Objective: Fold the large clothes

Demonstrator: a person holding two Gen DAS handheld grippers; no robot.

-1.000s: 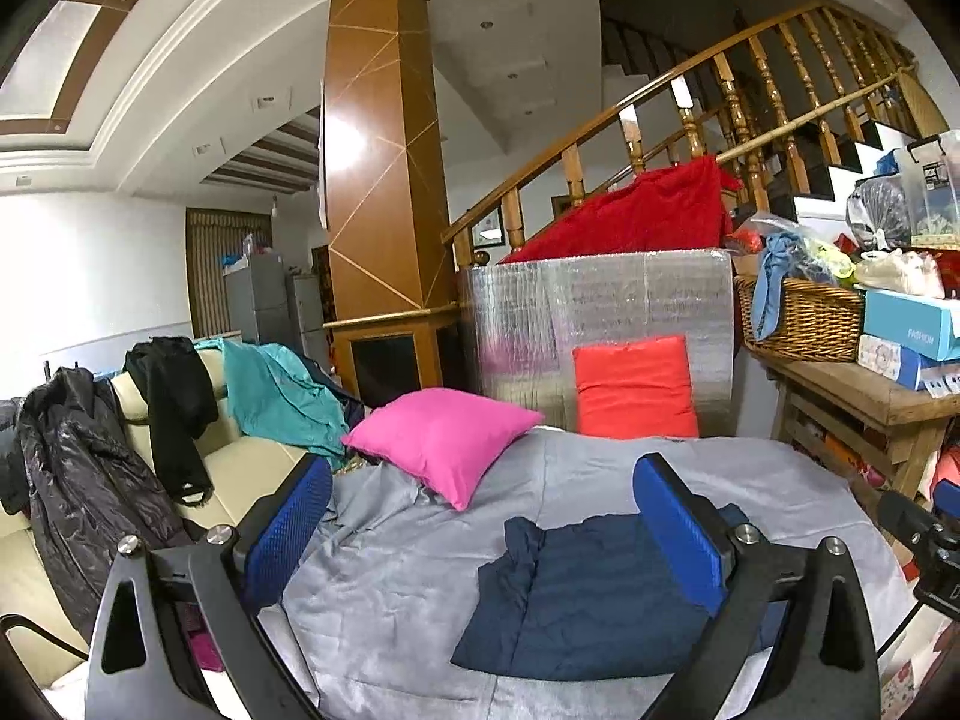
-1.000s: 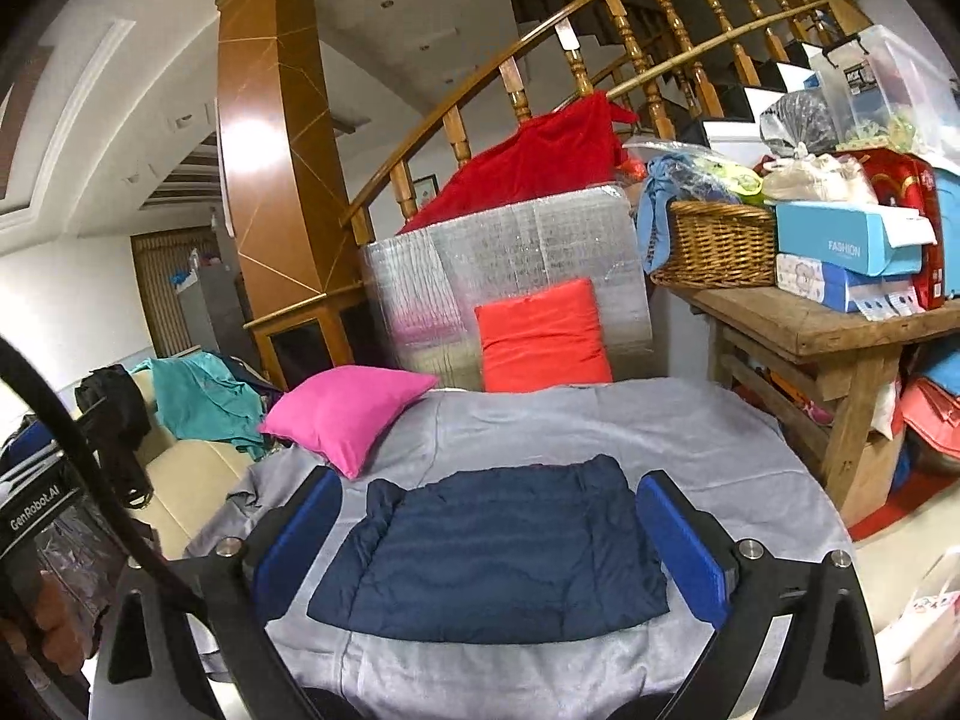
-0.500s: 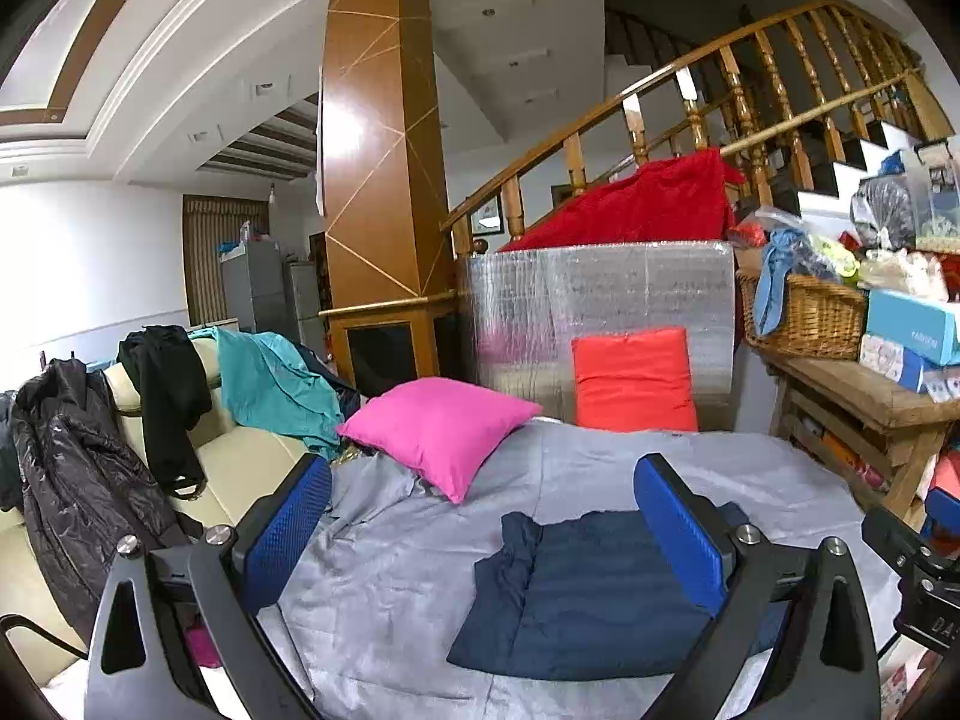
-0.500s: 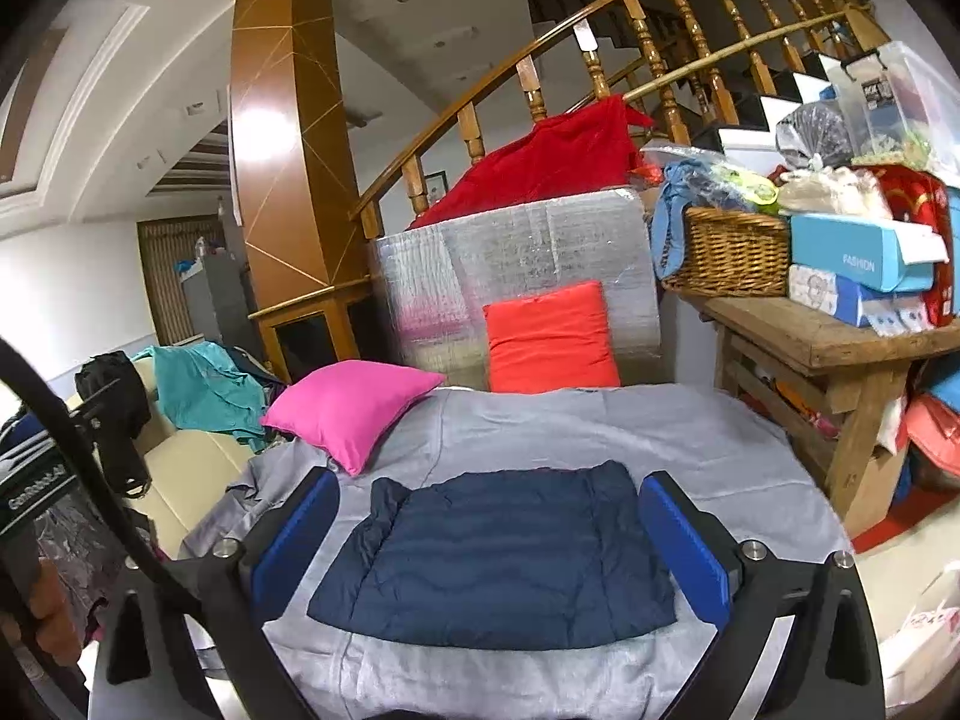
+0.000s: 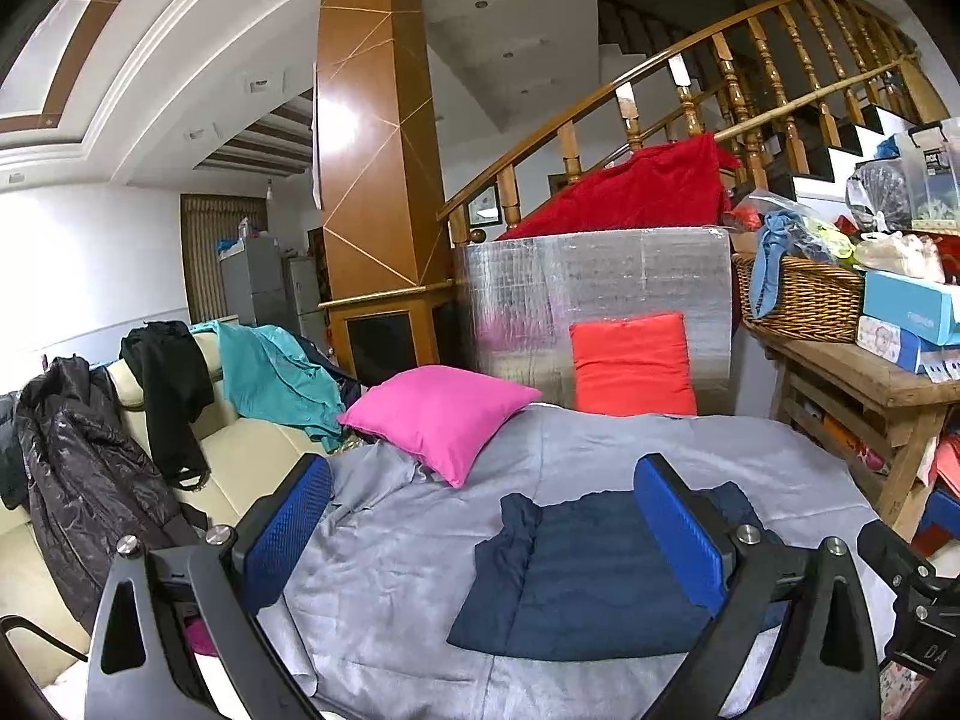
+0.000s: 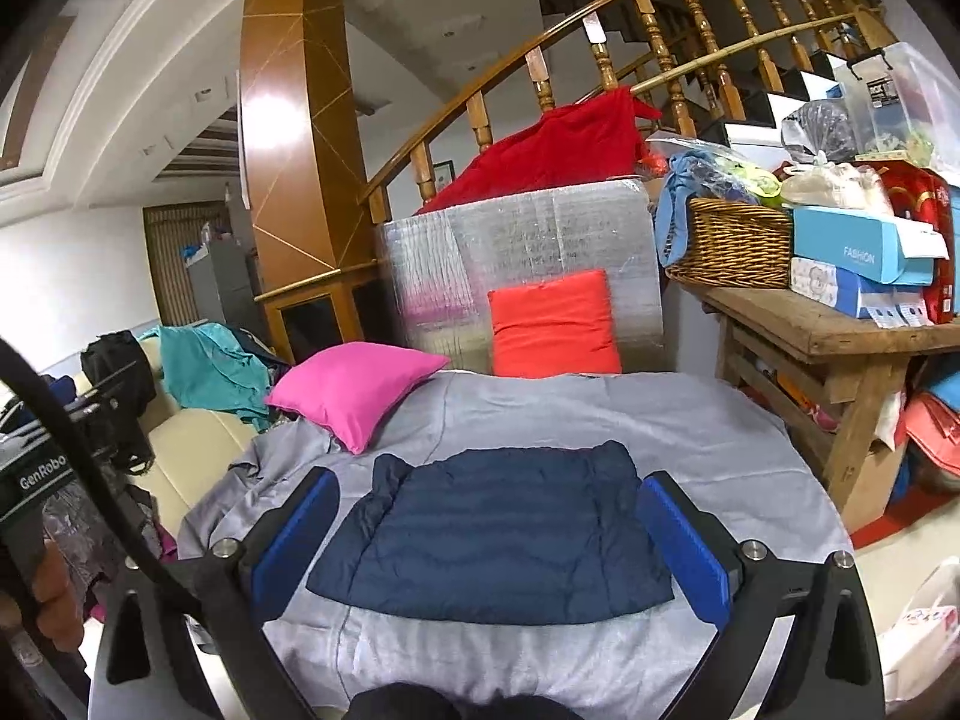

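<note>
A navy quilted jacket lies folded into a flat rectangle on the grey sheet; it also shows in the left wrist view. My right gripper is open and empty, held above and in front of the jacket, framing it. My left gripper is open and empty, held back to the jacket's left, with its right finger in front of the jacket's right part.
A pink cushion and an orange cushion lie at the far side. Clothes are draped over a cream sofa on the left. A wooden table with a basket and boxes stands right. A foil-wrapped box stands behind.
Both grippers have tilted down and drawn back slightly; the jacket sits a little higher in both views. Nothing was taken hold of or let go.
</note>
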